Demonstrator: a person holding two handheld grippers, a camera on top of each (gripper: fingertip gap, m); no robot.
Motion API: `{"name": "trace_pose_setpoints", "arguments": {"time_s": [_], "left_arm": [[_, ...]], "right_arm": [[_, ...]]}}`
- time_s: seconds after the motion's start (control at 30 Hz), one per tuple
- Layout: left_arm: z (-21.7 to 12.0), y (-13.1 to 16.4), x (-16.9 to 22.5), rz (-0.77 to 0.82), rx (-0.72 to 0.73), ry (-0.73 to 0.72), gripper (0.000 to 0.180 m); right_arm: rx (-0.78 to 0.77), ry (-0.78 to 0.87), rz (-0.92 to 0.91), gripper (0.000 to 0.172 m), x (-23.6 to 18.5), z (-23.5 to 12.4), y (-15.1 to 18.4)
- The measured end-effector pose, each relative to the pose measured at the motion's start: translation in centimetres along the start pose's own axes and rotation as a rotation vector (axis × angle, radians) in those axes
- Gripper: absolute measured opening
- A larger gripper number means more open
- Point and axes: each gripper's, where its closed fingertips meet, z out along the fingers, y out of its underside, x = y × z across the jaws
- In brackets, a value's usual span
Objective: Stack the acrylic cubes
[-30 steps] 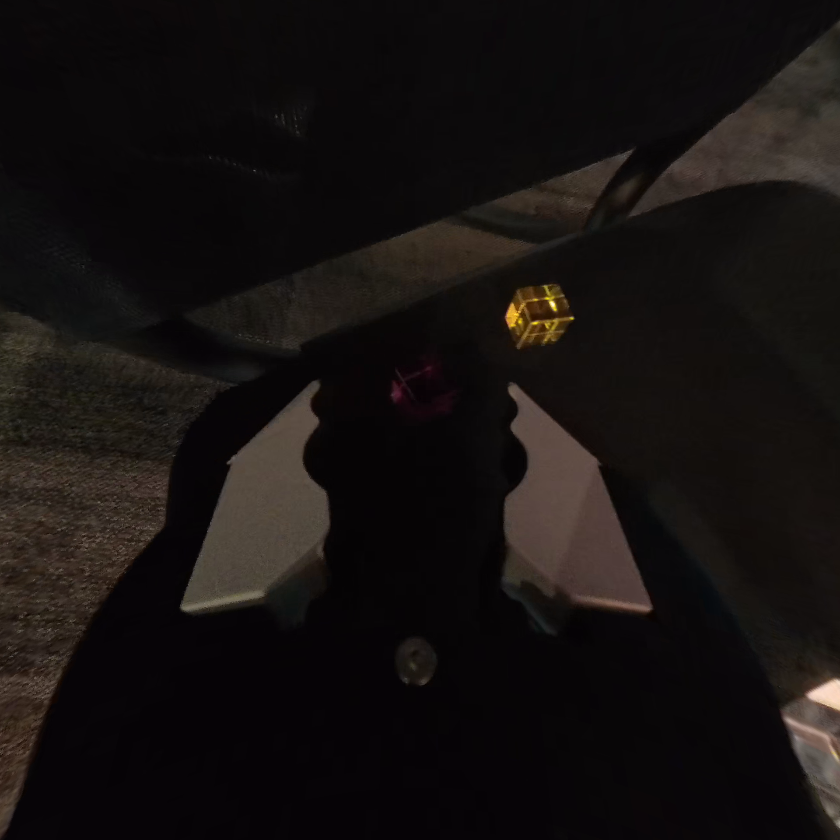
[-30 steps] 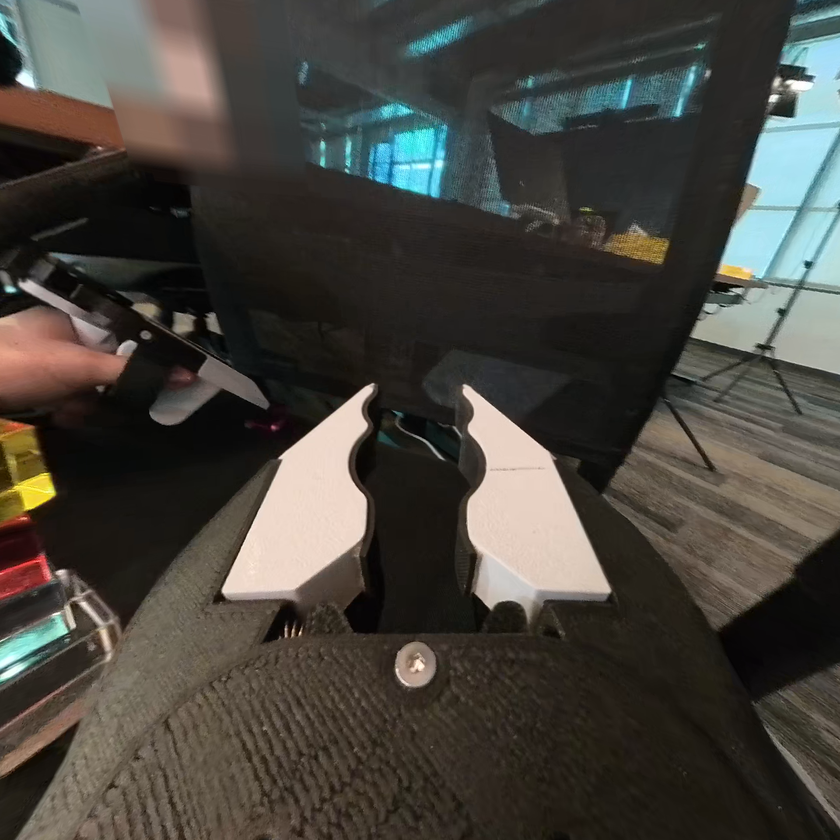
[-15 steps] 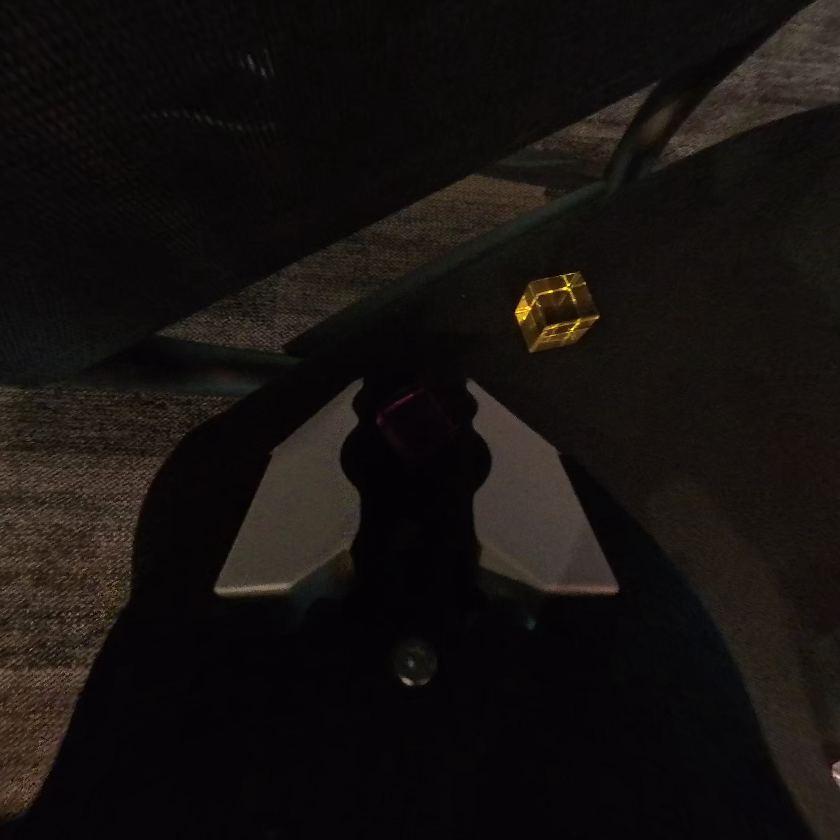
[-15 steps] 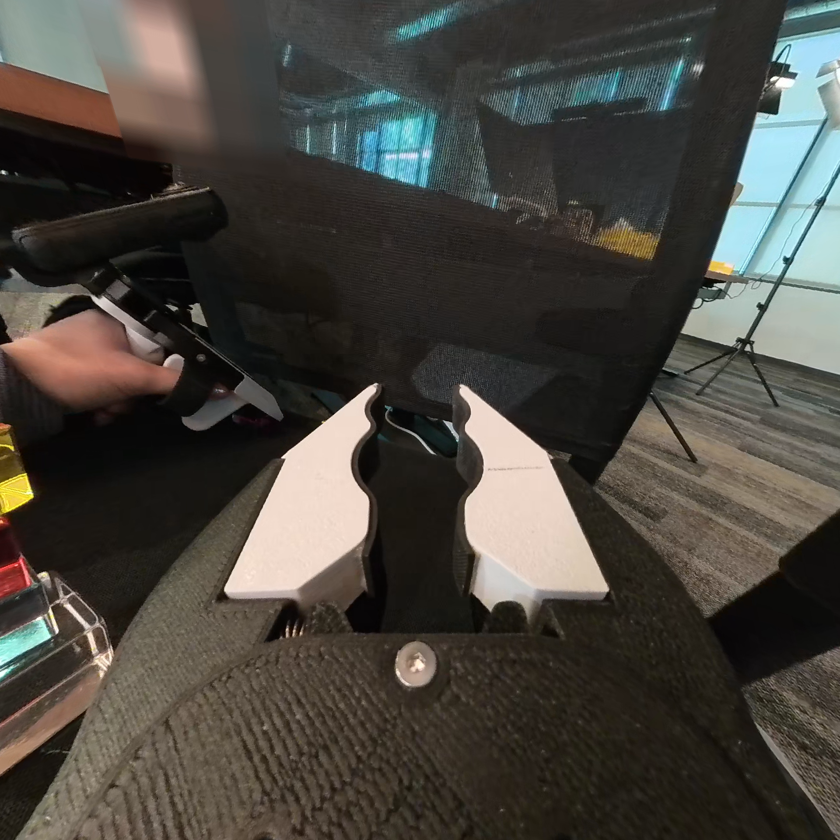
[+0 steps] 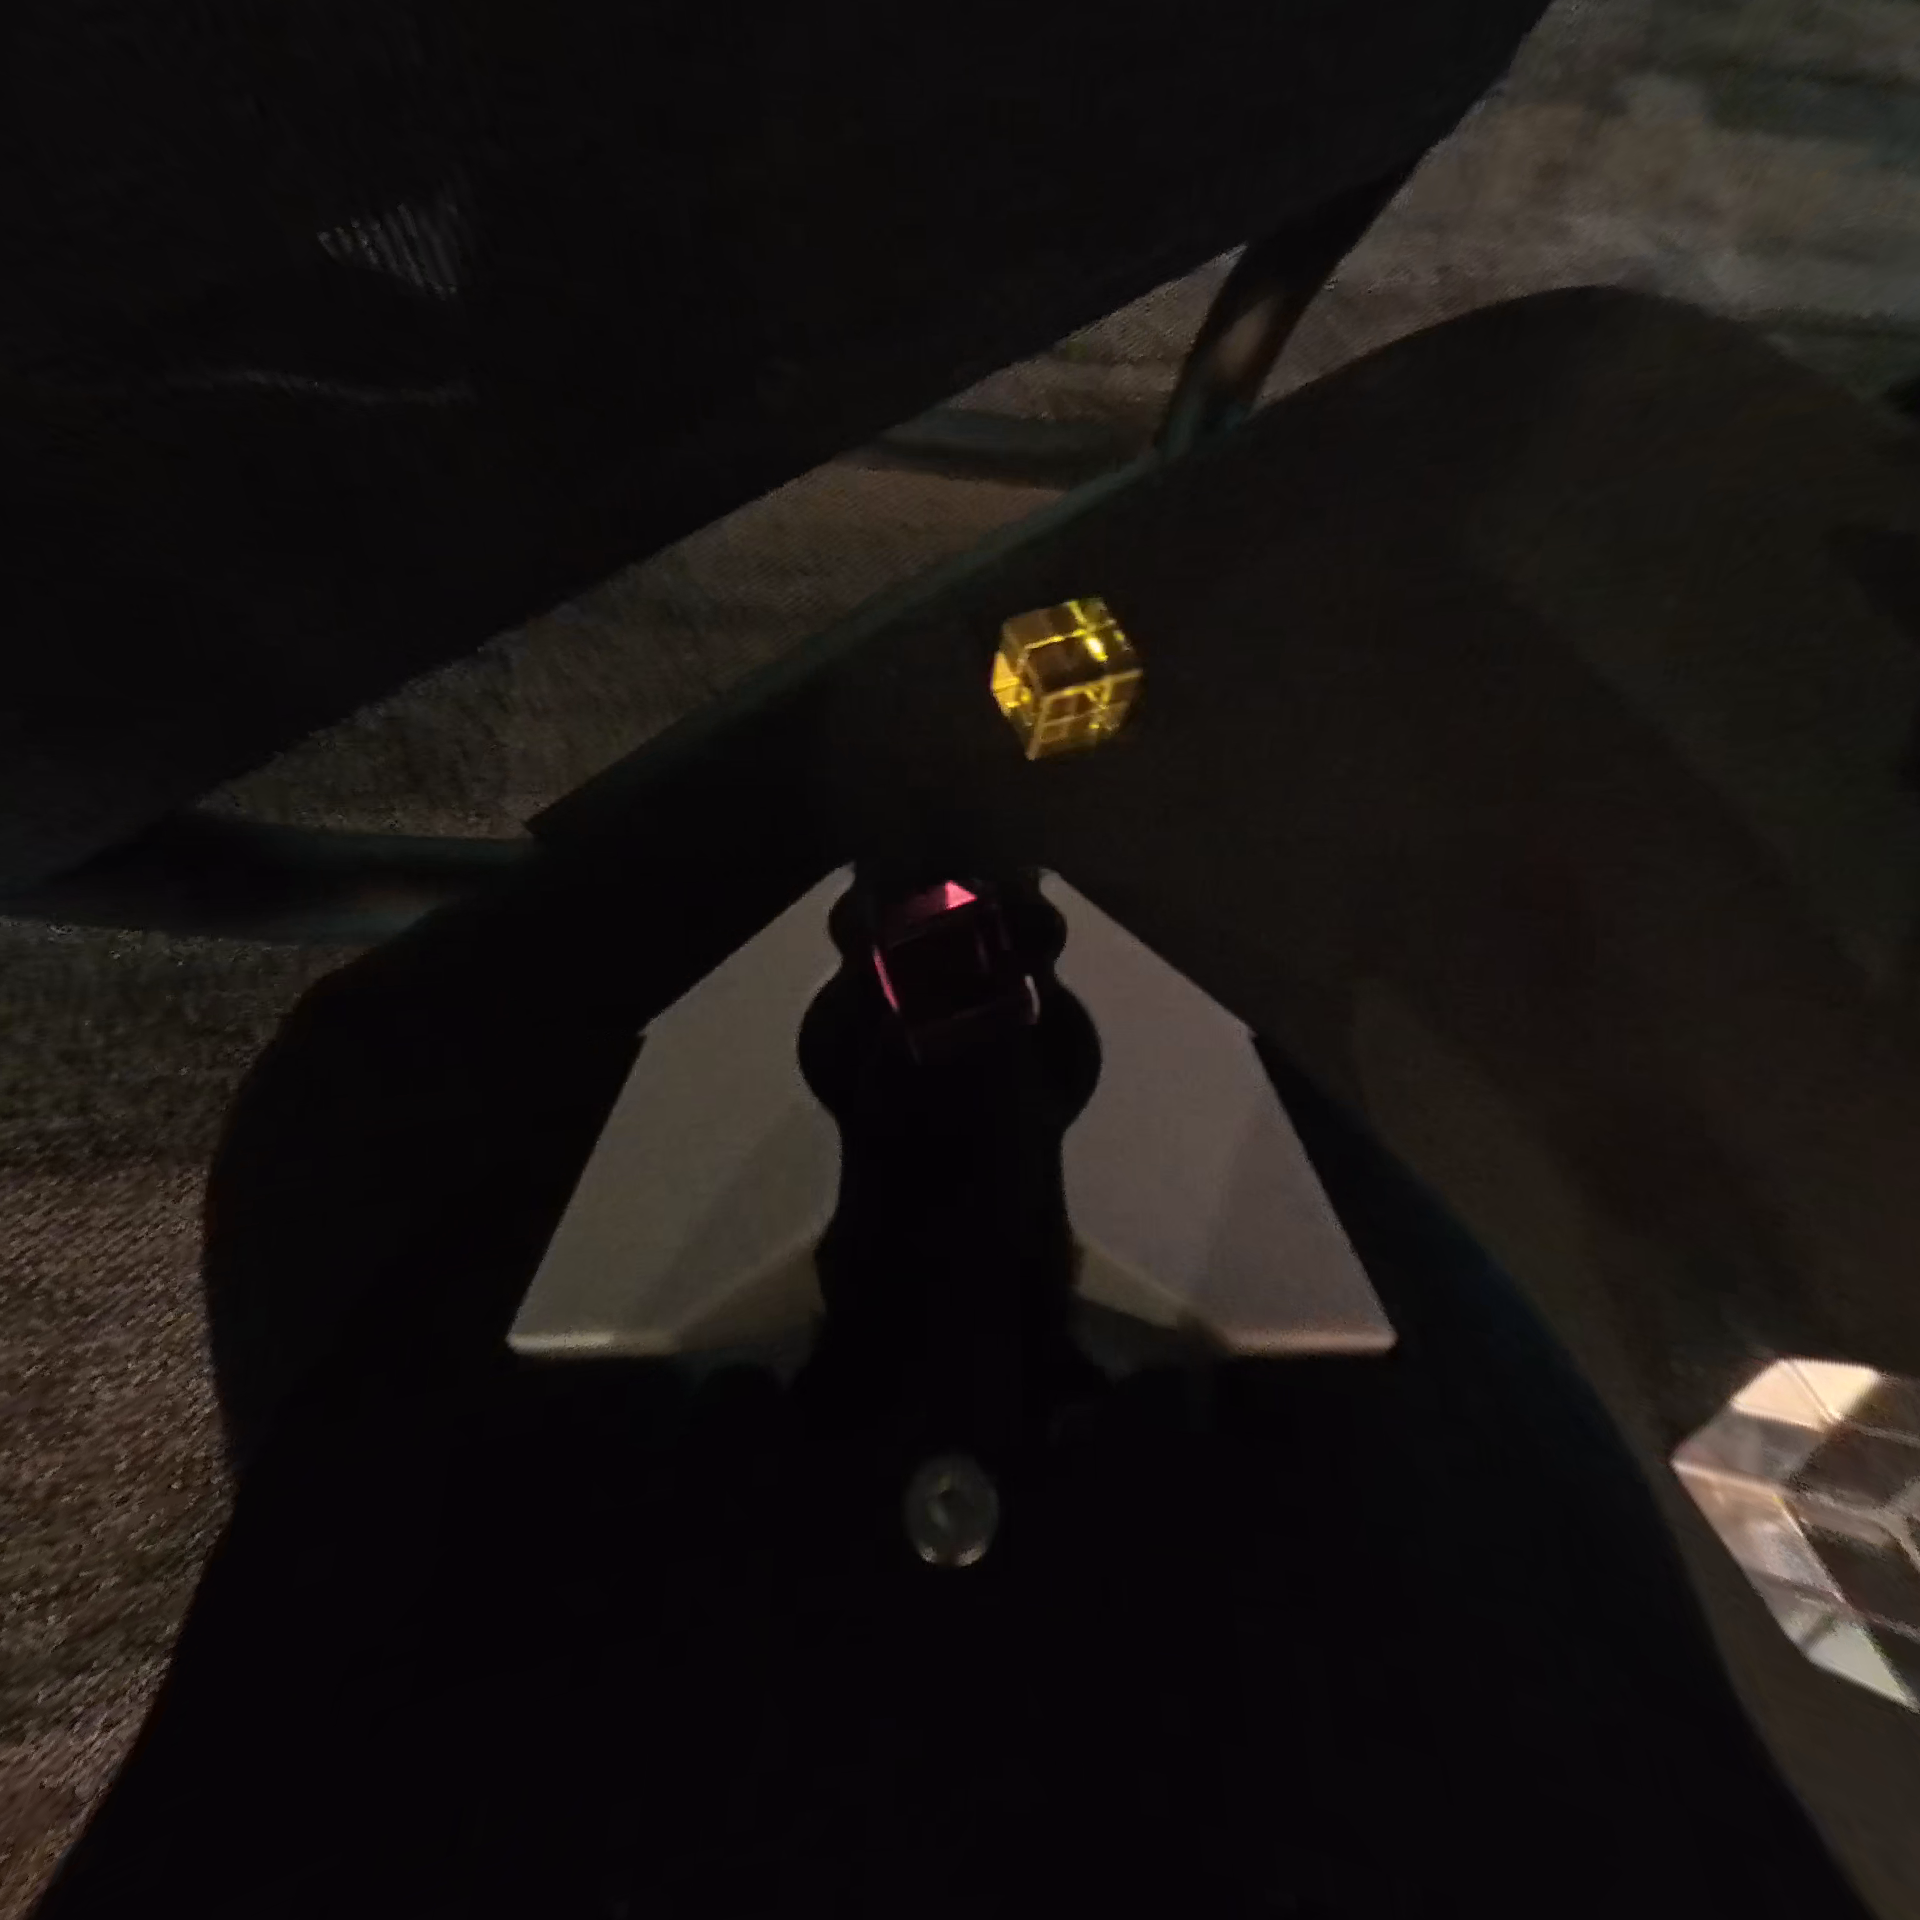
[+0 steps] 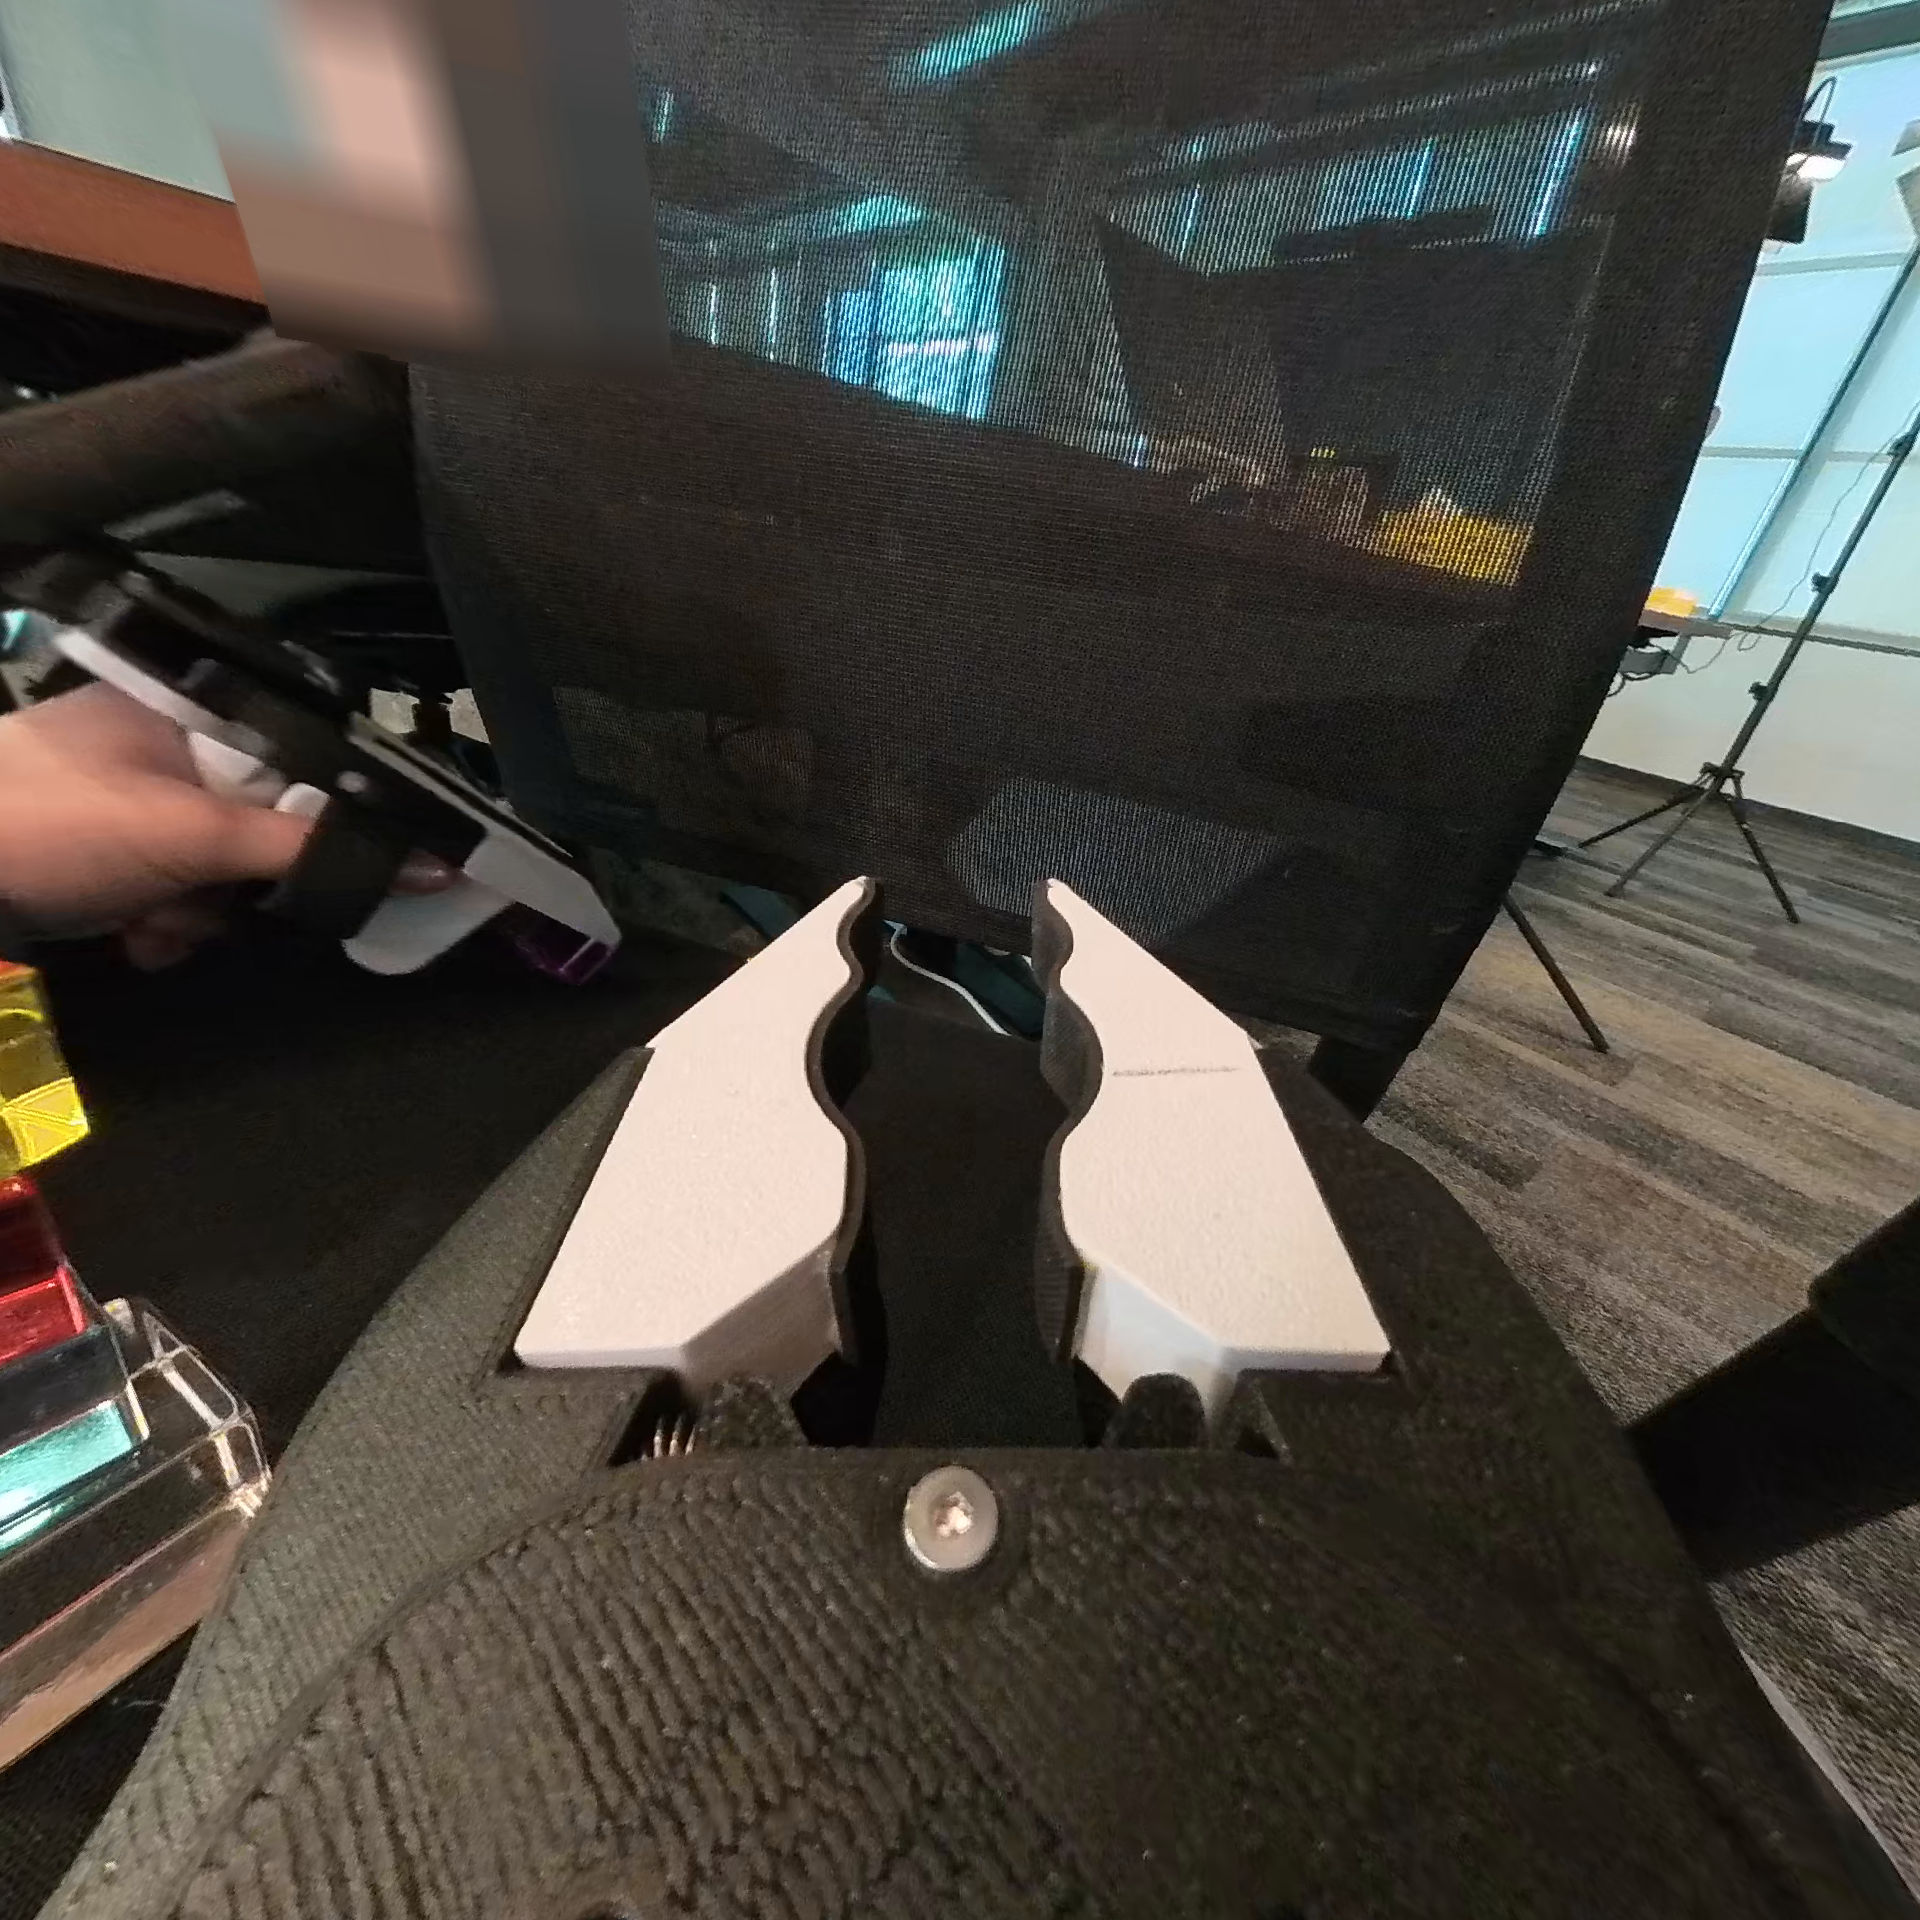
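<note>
- Left wrist view, very dim: the left gripper (image 5: 951, 935) is seen closed on a small magenta cube (image 5: 951, 971), which sits between the two pale fingers (image 5: 727, 1122) near their tips, with both pads against its sides.
- A translucent yellow cube (image 5: 1065, 675) rests alone on the dark chair seat (image 5: 1455, 831), just beyond the fingertips and slightly to the right, apart from the magenta cube.
- A clear faceted block (image 5: 1808, 1538) is caught at the lower right edge, brighter than everything else in that view.
- Grey carpet (image 5: 156, 1195) is visible to the left of the seat.
- Right wrist view, well lit: the right gripper (image 6: 956, 894) is held with its white fingers (image 6: 727, 1143) parted by a narrow gap, and nothing is seen between them.
- Directly past those fingertips stands the black mesh chair back (image 6: 1039, 623).
- At the left, a hand (image 6: 114, 821) is shown holding the other gripper low over the seat, with the magenta cube peeking out beneath its white fingers.
- A stack of coloured cubes (image 6: 36, 1195), yellow over red over teal, sits in a clear holder (image 6: 156, 1475) at the left edge.
- A tripod (image 6: 1714, 810) stands on the wood-patterned floor (image 6: 1662, 1091) at the right.
</note>
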Motion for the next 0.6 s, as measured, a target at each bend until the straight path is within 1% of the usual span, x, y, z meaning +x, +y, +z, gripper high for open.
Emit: {"name": "trace_pose_setpoints", "arguments": {"time_s": [0.1,0.3,0.43,0.5,0.6], "left_arm": [[-0.9,-0.4,1.2,0.001,0.039,0.045,0.028],[-2.6,-1.4,3.1,-0.091,0.108,0.195,0.027],[-4.3,-2.4,5.7,-0.128,0.174,0.382,0.027],[-5.9,-3.2,7.9,-0.098,0.228,0.500,0.027],[-8.0,-3.9,11.2,0.003,0.292,0.603,0.027]], "right_arm": [[-0.002,-0.003,0.000,0.028,0.0,0.0,0.0],[-0.003,-0.010,0.003,0.028,0.1,0.0,0.1],[-0.005,-0.013,0.010,0.028,0.2,0.1,0.2],[-0.006,-0.012,0.009,0.028,0.2,0.1,0.2],[-0.006,-0.012,0.004,0.028,0.2,0.1,0.2]]}}
